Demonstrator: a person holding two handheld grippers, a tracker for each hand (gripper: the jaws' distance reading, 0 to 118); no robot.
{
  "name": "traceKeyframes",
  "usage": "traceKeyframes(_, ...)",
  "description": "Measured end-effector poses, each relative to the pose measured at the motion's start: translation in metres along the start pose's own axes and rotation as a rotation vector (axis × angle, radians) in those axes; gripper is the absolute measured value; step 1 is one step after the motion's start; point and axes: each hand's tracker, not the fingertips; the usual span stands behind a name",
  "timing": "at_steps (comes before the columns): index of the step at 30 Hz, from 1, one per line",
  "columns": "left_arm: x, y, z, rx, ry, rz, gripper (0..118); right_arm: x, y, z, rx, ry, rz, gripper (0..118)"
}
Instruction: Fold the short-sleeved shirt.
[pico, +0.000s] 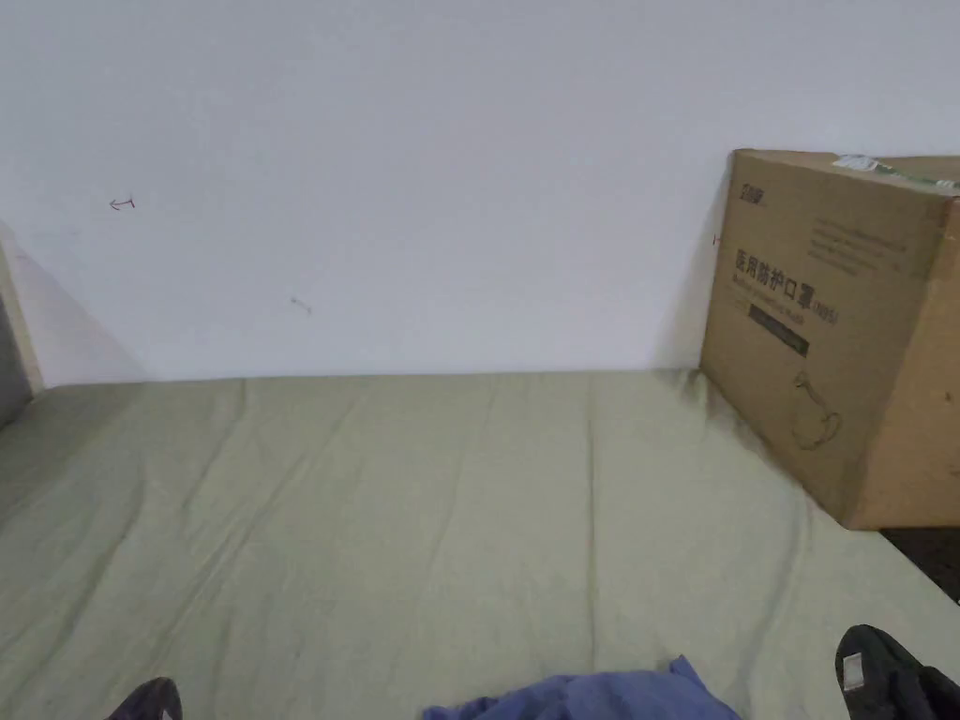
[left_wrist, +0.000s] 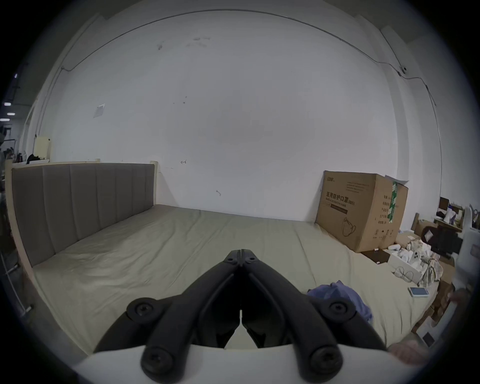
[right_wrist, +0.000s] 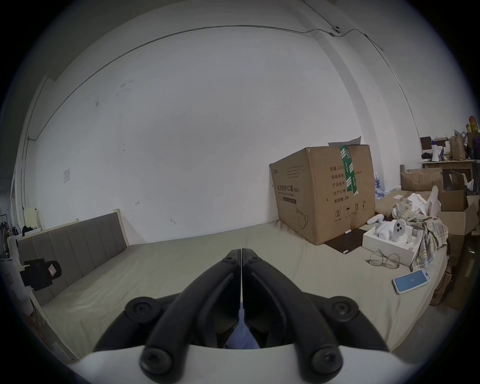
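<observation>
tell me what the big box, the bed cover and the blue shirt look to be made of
Box: brown corrugated cardboard, matte, with printed sides and green tape over the top seam.
Bed cover: thin olive-green woven cloth, matte, with long soft creases; probably cotton, not certain.
Shirt: soft blue fabric, matte, lying crumpled in loose folds; fibre unclear.

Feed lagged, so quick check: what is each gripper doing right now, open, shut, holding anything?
Left gripper: shut, jaws together, nothing between them, above the bed sheet.
Right gripper: shut, empty at the tips; blue shirt lies beneath it.
</observation>
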Motion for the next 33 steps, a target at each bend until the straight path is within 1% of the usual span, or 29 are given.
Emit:
traceKeyframes(3,0.002,0.010,-0.004,-0.003,-0.015,0.006,0,0.001,0.002,-0.002,-0.019,0.003,0.006,1)
traceKeyframes(4,0.004,0.018,-0.009,-0.018,-0.016,0.031,0,0.002,0.004,-0.003,-0.027,0.005,-0.001,1)
traceKeyframes(5,0.004,0.026,-0.017,-0.051,-0.049,0.072,0,0.002,0.004,-0.003,-0.033,0.006,-0.009,1)
traceKeyframes(7,0.002,0.047,-0.049,-0.194,-0.183,0.139,0,0.003,0.006,-0.003,-0.043,0.004,-0.020,1)
traceKeyframes(9,0.006,0.056,-0.092,-0.362,-0.214,0.159,0,0.005,0.008,-0.004,-0.059,0.011,-0.023,1)
traceKeyframes(10,0.008,0.053,-0.124,-0.472,-0.257,0.160,0,0.006,0.008,-0.005,-0.067,0.016,-0.022,1)
traceKeyframes(12,0.018,0.037,-0.179,-0.691,-0.263,0.110,0,0.007,0.008,-0.006,-0.084,0.027,-0.012,1)
traceKeyframes(14,0.024,0.007,-0.227,-0.819,-0.275,0.116,0,0.010,0.007,-0.009,-0.102,0.035,0.006,1)
traceKeyframes(15,0.026,-0.009,-0.242,-0.857,-0.274,0.139,6,0.011,0.006,-0.009,-0.108,0.037,0.011,1)
traceKeyframes(16,0.027,-0.023,-0.262,-0.925,-0.262,0.185,35,0.012,0.005,-0.010,-0.115,0.039,0.015,1)
traceKeyframes(17,0.026,-0.042,-0.281,-0.993,-0.242,0.223,100,0.013,0.003,-0.012,-0.123,0.042,0.016,1)
traceKeyframes(18,0.027,-0.058,-0.296,-1.068,-0.234,0.274,117,0.014,0.002,-0.013,-0.131,0.044,0.015,1)
traceKeyframes(20,0.027,-0.081,-0.312,-1.078,-0.186,0.360,111,0.018,-0.002,-0.016,-0.157,0.046,0.009,1)
traceKeyframes(21,0.029,-0.091,-0.321,-1.091,-0.164,0.356,111,0.020,-0.004,-0.018,-0.170,0.047,0.004,1)
traceKeyframes(23,0.041,-0.106,-0.329,-1.097,-0.148,0.264,111,0.023,-0.009,-0.024,-0.206,0.046,0.001,1)
traceKeyframes(25,0.053,-0.122,-0.340,-1.121,-0.166,0.174,111,0.026,-0.014,-0.030,-0.235,0.039,0.002,1)
traceKeyframes(27,0.068,-0.143,-0.346,-1.160,-0.141,0.085,117,0.029,-0.017,-0.036,-0.253,0.037,-0.006,1)
traceKeyframes(28,0.072,-0.155,-0.346,-1.173,-0.150,0.051,118,0.031,-0.019,-0.038,-0.261,0.036,-0.014,1)
traceKeyframes(29,0.079,-0.162,-0.342,-1.144,-0.180,-0.008,118,0.032,-0.020,-0.040,-0.266,0.034,-0.019,1)
traceKeyframes(31,0.095,-0.168,-0.325,-1.083,-0.128,-0.139,118,0.032,-0.022,-0.043,-0.269,0.030,-0.026,1)
traceKeyframes(32,0.097,-0.169,-0.320,-1.041,-0.098,-0.116,118,0.032,-0.022,-0.044,-0.271,0.027,-0.029,1)
traceKeyframes(33,0.096,-0.169,-0.320,-1.043,-0.092,-0.094,118,0.032,-0.022,-0.045,-0.272,0.025,-0.033,1)
